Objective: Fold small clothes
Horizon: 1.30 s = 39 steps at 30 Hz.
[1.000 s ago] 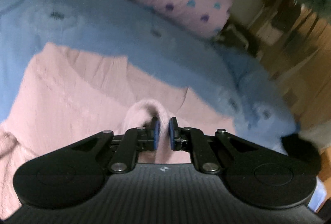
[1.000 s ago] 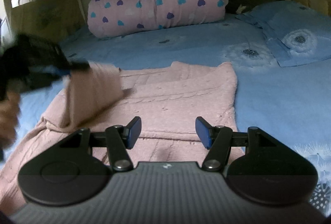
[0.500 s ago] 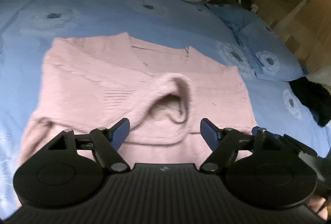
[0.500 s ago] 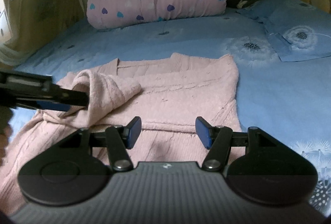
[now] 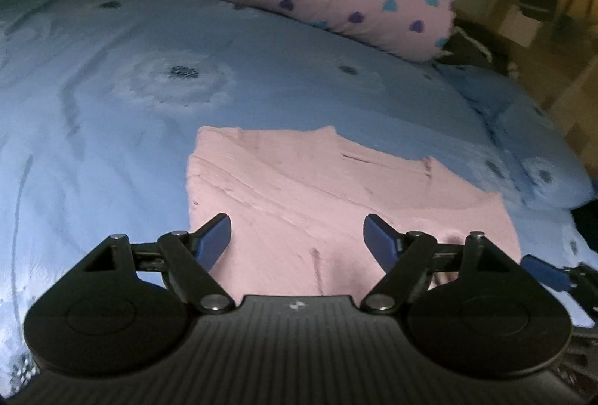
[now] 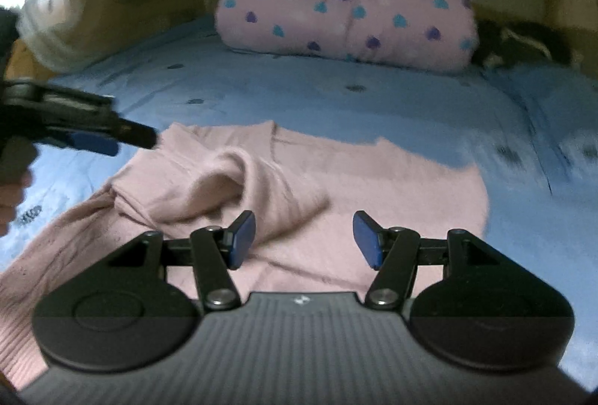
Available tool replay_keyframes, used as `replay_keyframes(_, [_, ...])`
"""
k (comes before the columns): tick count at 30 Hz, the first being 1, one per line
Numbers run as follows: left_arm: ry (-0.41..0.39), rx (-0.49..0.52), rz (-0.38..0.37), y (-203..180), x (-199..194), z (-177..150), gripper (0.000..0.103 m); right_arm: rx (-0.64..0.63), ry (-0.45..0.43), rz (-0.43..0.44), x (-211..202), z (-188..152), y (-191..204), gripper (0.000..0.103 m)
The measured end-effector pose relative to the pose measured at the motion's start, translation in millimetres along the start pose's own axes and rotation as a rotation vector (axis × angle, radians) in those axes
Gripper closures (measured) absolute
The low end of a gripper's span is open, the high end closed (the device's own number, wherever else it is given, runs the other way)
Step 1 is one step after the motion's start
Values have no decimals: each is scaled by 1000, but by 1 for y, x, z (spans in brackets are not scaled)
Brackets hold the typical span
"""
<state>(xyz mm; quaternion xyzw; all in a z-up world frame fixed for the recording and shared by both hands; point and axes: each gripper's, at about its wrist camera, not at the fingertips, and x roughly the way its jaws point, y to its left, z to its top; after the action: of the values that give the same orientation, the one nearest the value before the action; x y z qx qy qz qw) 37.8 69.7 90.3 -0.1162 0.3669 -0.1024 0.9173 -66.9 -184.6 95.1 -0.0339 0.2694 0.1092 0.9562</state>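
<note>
A small pink knit sweater (image 6: 373, 188) lies flat on the blue bedspread, also in the left wrist view (image 5: 336, 195). Its left sleeve (image 6: 220, 184) lies folded across the chest in a loose hump. My left gripper (image 5: 297, 242) is open and empty above the sweater's left part; it also shows at the left of the right wrist view (image 6: 93, 139), above the sweater's left shoulder. My right gripper (image 6: 304, 240) is open and empty, low over the sweater's lower middle. One of its blue fingertips (image 5: 543, 272) shows at the right edge of the left wrist view.
A blue bedspread (image 6: 317, 98) with dandelion prints covers the bed. A rolled pink blanket with heart prints (image 6: 347, 20) lies at the head. A blue pillow (image 5: 534, 143) lies at the right, with dark clothing (image 6: 523, 42) behind it. Wooden furniture stands on both sides.
My left gripper let go of the sleeve, opened, and drew back to the left. The sleeve now rests on the chest. My right gripper moved slightly forward and stayed open.
</note>
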Motion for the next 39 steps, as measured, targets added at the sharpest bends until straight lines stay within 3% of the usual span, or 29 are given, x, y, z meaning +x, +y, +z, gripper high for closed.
replay_keyframes(8, [58, -66, 17, 17, 35, -2, 22, -285, 50, -46, 47, 27, 44, 44])
replay_keyframes(11, [65, -64, 20, 18, 36, -1, 22, -334, 78, -40, 66, 29, 50, 46])
replay_keyframes(12, [67, -62, 26, 18, 36, 0, 22, -336, 86, -37, 71, 30, 51, 63])
replay_keyframes(13, [69, -59, 33, 18, 37, -1, 22, -331, 86, -43, 74, 31, 51, 91])
replay_keyframes(21, [91, -15, 127, 13, 48, -6, 22, 3, -27, -157, 44, 44, -9, 88])
replay_keyframes(24, [91, 25, 151, 8, 49, -9, 22, 194, 37, -94, 45, 28, -47, 86])
replay_keyframes(27, [92, 53, 169, 4, 51, -11, 22, 356, 100, -68, 46, 2, -75, 75])
replay_keyframes(30, [92, 60, 174, 3, 51, -12, 22, 434, 107, -78, 39, -16, -92, 54])
replay_keyframes(35, [93, 55, 174, 3, 51, -12, 22, 514, 86, -131, 19, -28, -114, 53])
replay_keyframes(39, [91, 48, 173, 2, 50, -11, 22, 542, 59, -228, 5, -28, -129, 52])
